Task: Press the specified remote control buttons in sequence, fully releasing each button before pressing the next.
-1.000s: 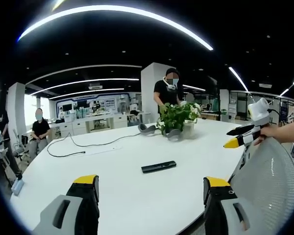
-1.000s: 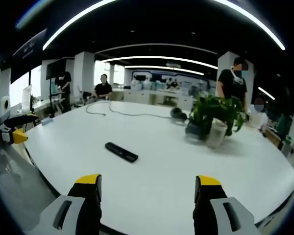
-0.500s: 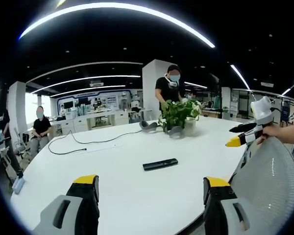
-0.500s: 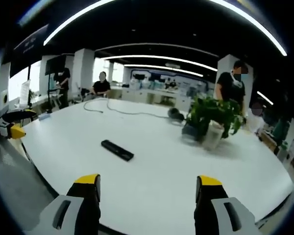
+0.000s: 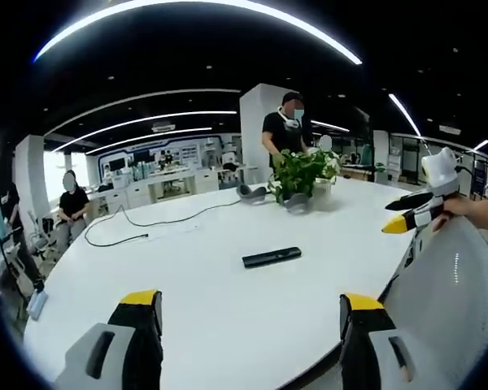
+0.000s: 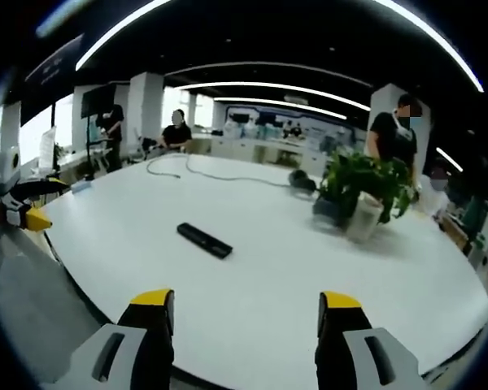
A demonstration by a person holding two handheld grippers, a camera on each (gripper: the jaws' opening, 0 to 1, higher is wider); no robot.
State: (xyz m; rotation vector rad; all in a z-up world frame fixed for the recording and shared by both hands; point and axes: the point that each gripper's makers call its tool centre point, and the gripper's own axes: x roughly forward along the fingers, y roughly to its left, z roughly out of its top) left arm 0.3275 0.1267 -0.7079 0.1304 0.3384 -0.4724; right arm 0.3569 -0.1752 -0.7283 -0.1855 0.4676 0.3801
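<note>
We judge this the approach step: no button is pressed yet, and the black remote control [image 5: 271,257] lies flat near the middle of the white worktop [image 5: 195,301], well apart from both tools. Our left gripper [image 5: 250,321] and right gripper [image 6: 246,317] hang over the near edge, each with its 2 fingers spread wide and holding nothing. Next we must bring 1 fingertip down over the remote's button face. Beyond it, a pale pot [image 6: 363,221] holds a leafy green plant [image 6: 364,180].
</note>
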